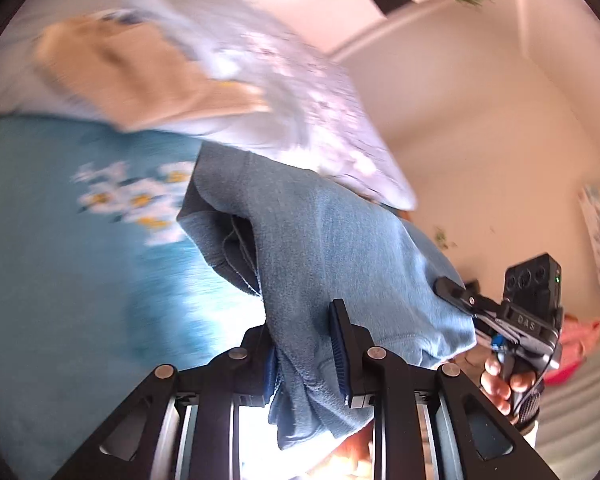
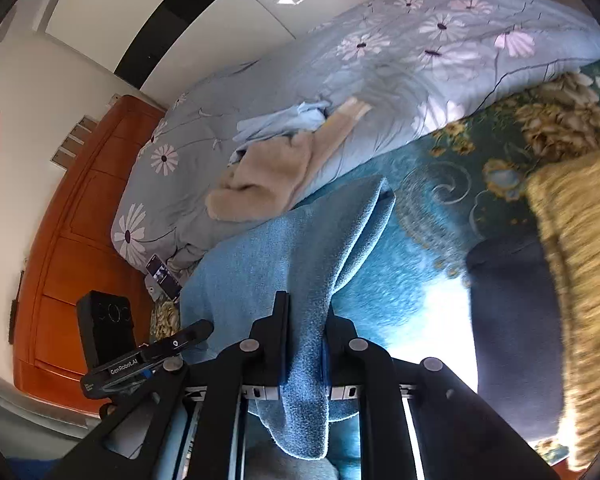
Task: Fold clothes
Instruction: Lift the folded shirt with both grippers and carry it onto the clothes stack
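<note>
A light blue fleece garment hangs lifted over the bed, stretched between both grippers. My left gripper is shut on one bunched edge of it. In the right wrist view the same blue garment runs down between the fingers of my right gripper, which is shut on it. The right gripper also shows at the garment's far corner in the left wrist view, with a hand on its handle. The left gripper appears low on the left in the right wrist view.
A beige garment and a pale blue one lie on a grey-blue floral duvet. A teal floral bedspread covers the bed. A dark blue cloth, a yellow fringed textile, a phone and a wooden headboard surround the spot.
</note>
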